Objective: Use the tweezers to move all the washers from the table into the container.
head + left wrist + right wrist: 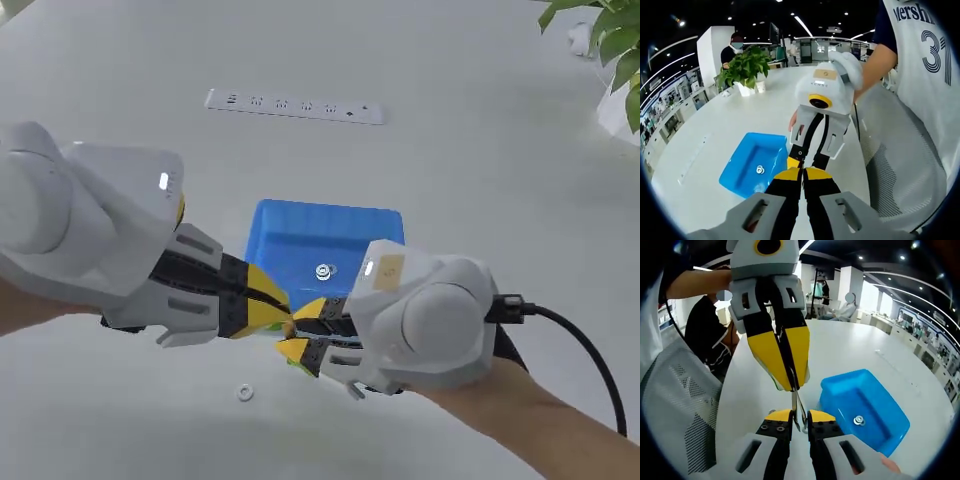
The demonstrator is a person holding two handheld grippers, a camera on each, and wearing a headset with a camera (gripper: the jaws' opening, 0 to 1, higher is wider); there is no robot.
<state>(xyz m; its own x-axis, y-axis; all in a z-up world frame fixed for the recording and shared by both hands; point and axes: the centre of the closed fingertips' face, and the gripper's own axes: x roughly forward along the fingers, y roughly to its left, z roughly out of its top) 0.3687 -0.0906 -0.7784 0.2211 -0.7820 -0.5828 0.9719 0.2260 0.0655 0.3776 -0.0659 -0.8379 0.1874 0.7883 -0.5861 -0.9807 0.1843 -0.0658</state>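
While looking down in the head view, can see the left gripper (pixel 283 315) and the right gripper (pixel 300 330) pointing tip to tip just above the white bench (pixel 450 150), at the near edge of the blue container (pixel 300 225). In the right gripper view, can follow the tweezers (pixel 795 407) as a thin metal strip running from the left fingers (pixel 767 350) down to the right fingers (pixel 821 416). Note the left fingers pressed together on the upper end of the tweezers. Note the right fingers only slightly apart, with the lower end of the tweezers between them; cannot tell if pressing on it or not. Inside the container, find one washer (pixel 324 272) lying flat on the bottom, near the middle. On the bench, find a second washer (pixel 245 392), below the left gripper in the head view and apart from the container. Farther back on the bench, see a white power strip (pixel 293 107), and at the far right corner a green plant (pixel 615 50). Behind the right gripper, see a black cable (pixel 575 345) going off to the right.
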